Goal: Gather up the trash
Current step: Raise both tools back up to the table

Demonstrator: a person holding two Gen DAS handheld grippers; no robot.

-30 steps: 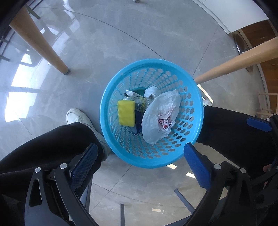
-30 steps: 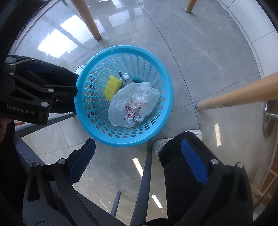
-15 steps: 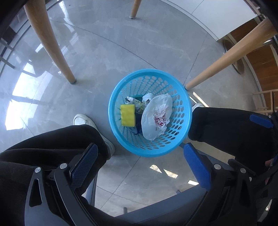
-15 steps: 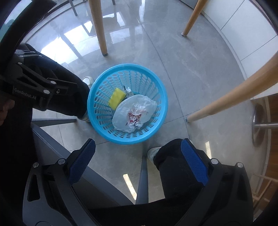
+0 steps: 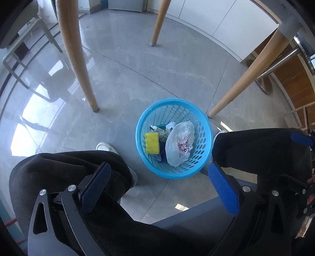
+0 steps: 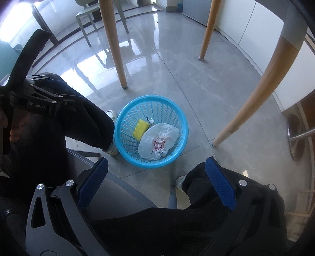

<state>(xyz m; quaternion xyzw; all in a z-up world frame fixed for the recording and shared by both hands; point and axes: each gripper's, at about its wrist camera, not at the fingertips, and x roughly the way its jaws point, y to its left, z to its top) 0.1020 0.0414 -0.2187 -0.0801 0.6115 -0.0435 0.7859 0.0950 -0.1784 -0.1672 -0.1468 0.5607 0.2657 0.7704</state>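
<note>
A blue perforated basket (image 5: 204,141) (image 6: 126,120) stands on the grey floor between a seated person's feet. Inside it lie a yellow sponge (image 5: 152,143) (image 6: 140,128), a white plastic bag with red print (image 5: 180,143) (image 6: 159,140) and some small wrappers (image 5: 157,129). My left gripper (image 5: 159,189) hovers well above the basket, open, with nothing between its blue pads. My right gripper (image 6: 155,183) is also high above the basket, open and empty. The left gripper's black body (image 6: 39,100) shows at the left of the right wrist view.
The person's black-trousered legs (image 5: 69,169) (image 6: 206,198) and white shoes (image 5: 106,146) (image 6: 113,116) flank the basket. Wooden table legs (image 5: 78,59) (image 5: 246,74) (image 6: 114,43) rise around it. A chair (image 6: 88,13) stands at the back, and a metal stool base (image 6: 297,134) at the right.
Both grippers have risen away from the basket, which now looks smaller and farther below. More table legs and floor have come into view. The jaws stay open.
</note>
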